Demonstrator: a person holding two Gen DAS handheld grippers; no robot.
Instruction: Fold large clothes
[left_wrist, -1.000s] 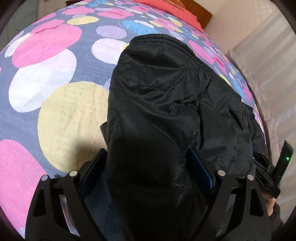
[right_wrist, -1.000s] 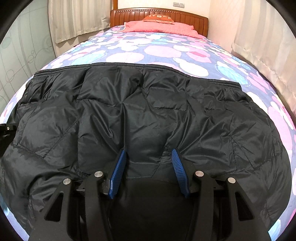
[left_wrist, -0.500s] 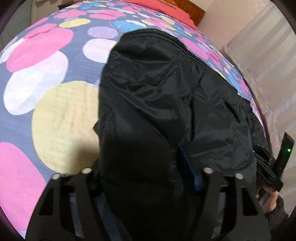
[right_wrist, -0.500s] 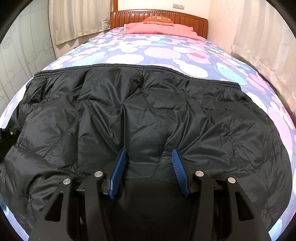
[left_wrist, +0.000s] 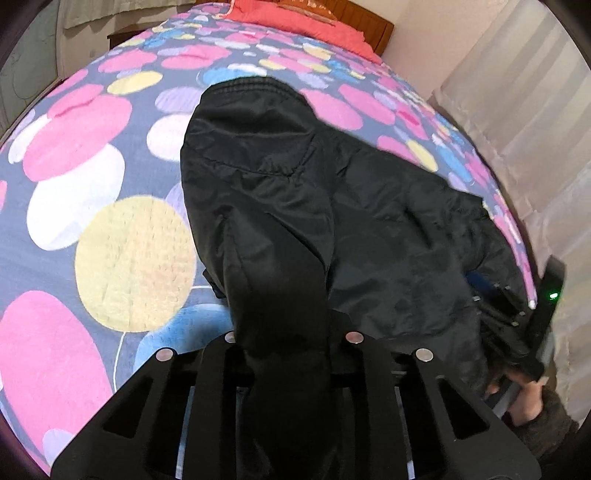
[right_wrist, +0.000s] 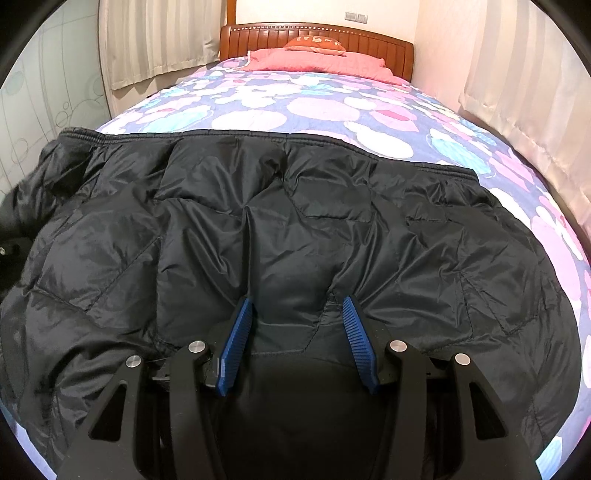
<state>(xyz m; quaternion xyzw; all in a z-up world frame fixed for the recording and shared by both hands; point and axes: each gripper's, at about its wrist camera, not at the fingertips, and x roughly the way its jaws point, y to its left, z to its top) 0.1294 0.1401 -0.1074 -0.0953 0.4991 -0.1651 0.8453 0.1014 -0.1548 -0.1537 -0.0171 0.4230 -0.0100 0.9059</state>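
A bed (right_wrist: 314, 107) with a spotted quilt fills a curtained room, its wooden headboard (right_wrist: 369, 40) at the far end. Both grippers tilt down at its near edge. The left gripper (left_wrist: 284, 332) has just been closing its jaws, now clamped on a raised fold of the black jacket (right_wrist: 295, 229). The right gripper (right_wrist: 295, 325) apparently pinches the jacket's near edge, jaws half apart.

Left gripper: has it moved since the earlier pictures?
Yes. The left gripper rose, lifting the jacket; its fingers closed on it. More of the bedspread shows below.
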